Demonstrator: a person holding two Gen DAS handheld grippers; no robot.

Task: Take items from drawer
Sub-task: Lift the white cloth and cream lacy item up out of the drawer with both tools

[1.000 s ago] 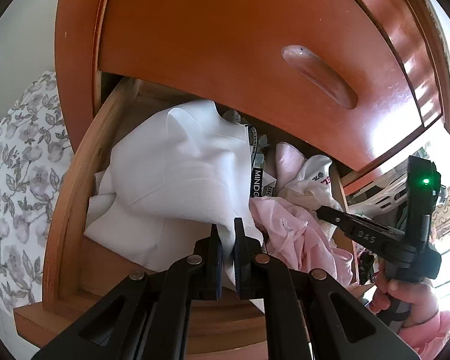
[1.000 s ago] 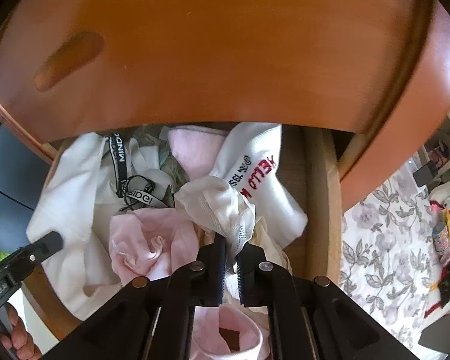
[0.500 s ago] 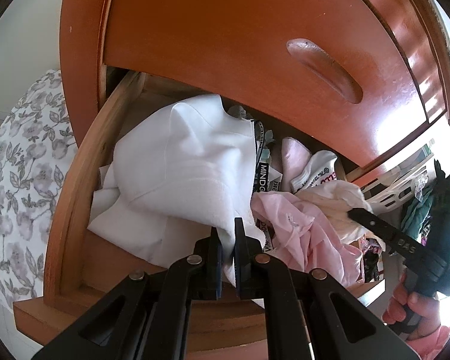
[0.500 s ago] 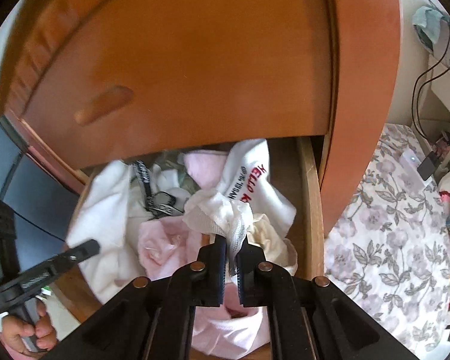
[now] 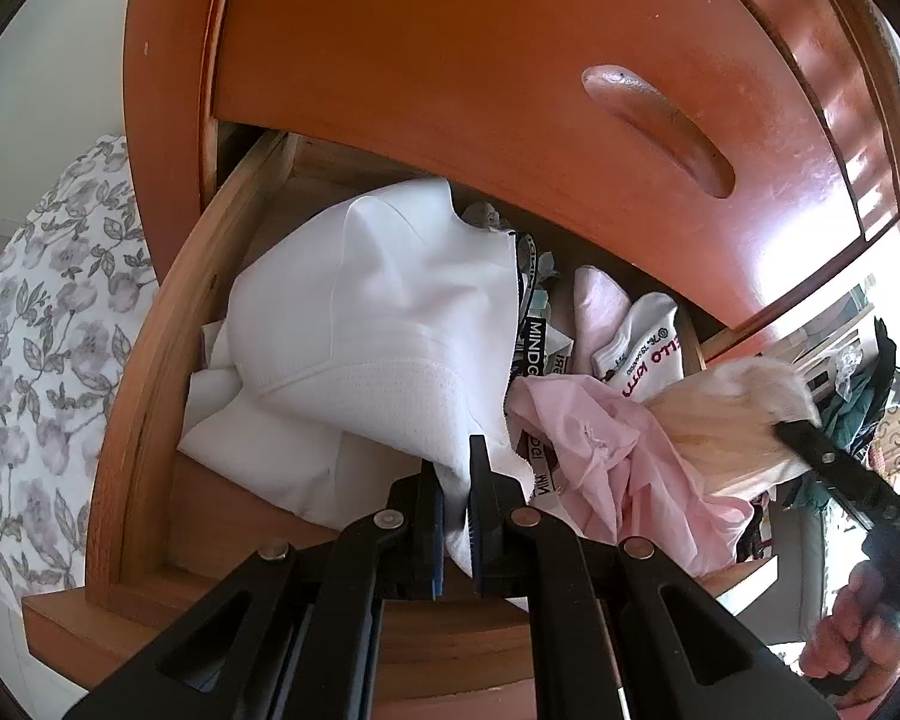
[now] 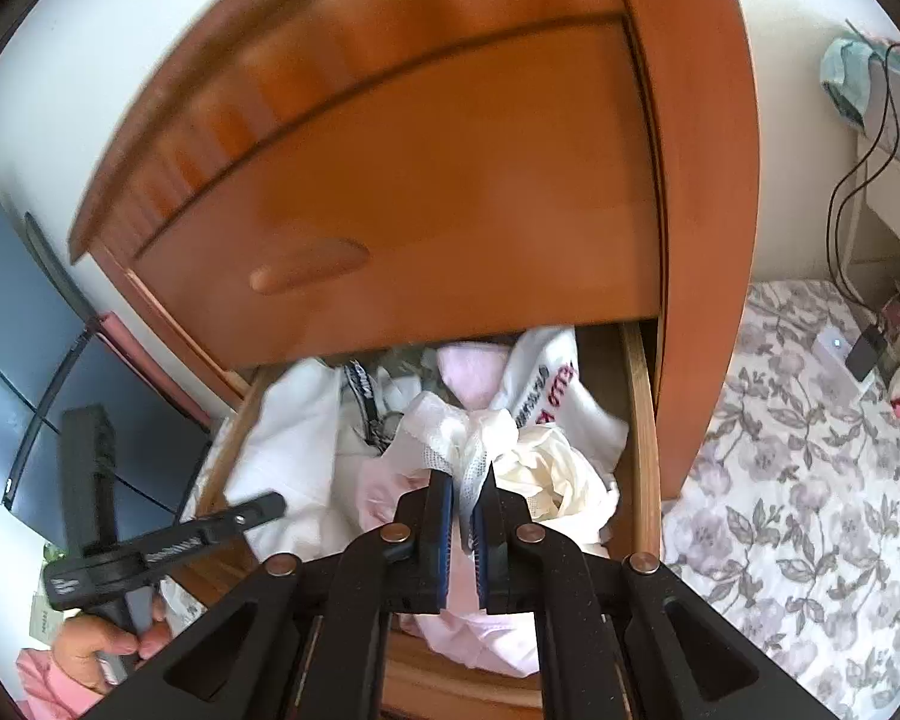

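Note:
The open wooden drawer (image 5: 150,372) (image 6: 639,420) is full of clothes. My left gripper (image 5: 455,480) is shut on a fold of a large white garment (image 5: 366,336) that lies on the drawer's left side. My right gripper (image 6: 469,489) is shut on a cream-white mesh garment (image 6: 480,438), which hangs bunched above the drawer's front. The same garment (image 5: 732,414) shows blurred at the right of the left wrist view, drawn up off a crumpled pink garment (image 5: 606,456). A white sock with red lettering (image 5: 642,354) (image 6: 546,384) lies behind, next to a pink sock (image 5: 597,312).
The closed drawer front with a recessed handle (image 5: 660,132) (image 6: 312,264) overhangs the open drawer closely. A floral bedspread (image 6: 810,480) (image 5: 36,324) lies beside the chest. A black-and-white labelled strap (image 5: 534,330) sits between the clothes. A hand (image 6: 108,642) grips the left tool.
My right gripper has pulled back and up with the cream mesh garment, drawing it out of the pile. The left gripper keeps its hold on the white garment almost unmoved.

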